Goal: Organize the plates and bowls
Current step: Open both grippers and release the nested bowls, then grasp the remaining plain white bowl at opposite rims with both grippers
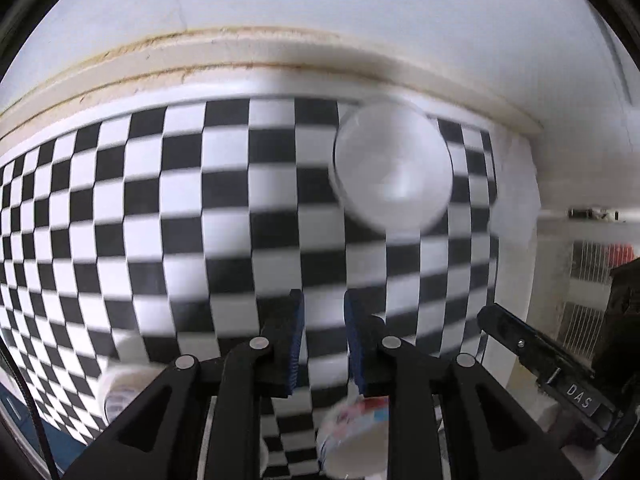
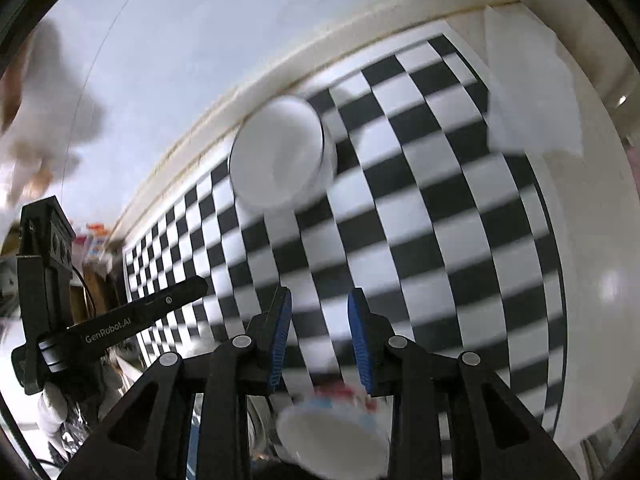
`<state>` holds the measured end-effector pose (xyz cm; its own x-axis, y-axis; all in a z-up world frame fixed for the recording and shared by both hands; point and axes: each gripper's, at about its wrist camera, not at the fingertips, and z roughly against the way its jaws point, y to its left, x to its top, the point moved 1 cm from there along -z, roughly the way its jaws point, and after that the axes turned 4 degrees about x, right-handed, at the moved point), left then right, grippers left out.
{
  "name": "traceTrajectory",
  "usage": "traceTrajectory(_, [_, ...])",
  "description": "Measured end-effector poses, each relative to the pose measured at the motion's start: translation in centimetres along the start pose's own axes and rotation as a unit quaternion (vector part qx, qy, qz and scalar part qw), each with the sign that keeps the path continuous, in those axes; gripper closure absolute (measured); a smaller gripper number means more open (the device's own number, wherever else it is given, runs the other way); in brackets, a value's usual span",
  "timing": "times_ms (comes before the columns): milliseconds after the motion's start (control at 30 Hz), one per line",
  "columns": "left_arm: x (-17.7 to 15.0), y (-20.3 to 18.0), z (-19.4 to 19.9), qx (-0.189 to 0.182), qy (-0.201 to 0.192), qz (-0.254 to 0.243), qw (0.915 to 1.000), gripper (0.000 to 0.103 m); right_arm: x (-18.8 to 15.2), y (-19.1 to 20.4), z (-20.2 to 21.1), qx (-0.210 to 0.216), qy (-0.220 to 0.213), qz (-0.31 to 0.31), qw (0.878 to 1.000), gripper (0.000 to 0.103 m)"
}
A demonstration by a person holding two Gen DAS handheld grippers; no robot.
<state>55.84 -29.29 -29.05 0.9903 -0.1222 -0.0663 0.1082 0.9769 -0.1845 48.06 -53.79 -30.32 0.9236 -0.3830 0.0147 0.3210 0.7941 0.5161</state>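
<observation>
The left gripper (image 1: pixel 324 340) has its blue-padded jaws standing a narrow gap apart with nothing between them; only the checkered cloth shows through the gap. The right gripper (image 2: pixel 319 338) has its jaws set a little wider, also empty.

Just under both grippers, at the bottom edge of each view, sits a white paper bowl with red and blue print on its wall (image 1: pixel 352 440) (image 2: pixel 336 432), blurred and partly hidden behind the black finger linkages. In the left wrist view, another white printed container (image 1: pixel 120 388) lies low at the left, also cut off by the linkage.

Further out, a plain white round bowl (image 1: pixel 392 168) (image 2: pixel 280 152) rests on the black-and-white checkered cloth (image 1: pixel 160 200) (image 2: pixel 440 220) covering the worktop, near the cloth's far edge and close to a cream raised ledge (image 1: pixel 240 52) (image 2: pixel 280 76) below a pale wall. It sits upright, its hollow facing the cameras, well apart from both grippers. Nothing stands between the jaws and this bowl.

In the right wrist view, a crumpled white sheet of paper or cloth (image 2: pixel 528 88) lies at the cloth's far right corner. Both views are smeared by motion.
</observation>
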Motion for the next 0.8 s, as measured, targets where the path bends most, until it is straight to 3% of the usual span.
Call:
traceTrajectory(200, [5.8, -0.7, -2.5, 0.012, 0.013, -0.004, 0.9998, 0.085, 6.4, 0.5, -2.6, -0.010, 0.002, -0.009, 1.000, 0.071])
traceTrajectory(367, [7.7, -1.3, -5.0, 0.030, 0.032, -0.023, 0.9988, 0.085, 9.8, 0.6, -5.3, -0.036, 0.022, -0.003, 0.999, 0.071])
traceTrajectory(567, [8.2, -1.1, -7.2, 0.035, 0.036, -0.039, 0.9980, 0.088, 11.3, 0.4, -8.5, -0.072, 0.051, 0.006, 0.996, 0.072])
traceTrajectory(700, [8.3, -0.7, -7.4, 0.016, 0.038, -0.035, 0.9985, 0.093, 11.3, 0.3, -9.6, -0.080, 0.054, 0.016, 0.995, 0.091])
traceTrajectory(800, [8.6, -1.1, -7.5, 0.014, 0.038, -0.037, 0.9985, 0.097, 11.3, 0.4, -9.7, -0.087, 0.053, 0.025, 0.994, 0.092])
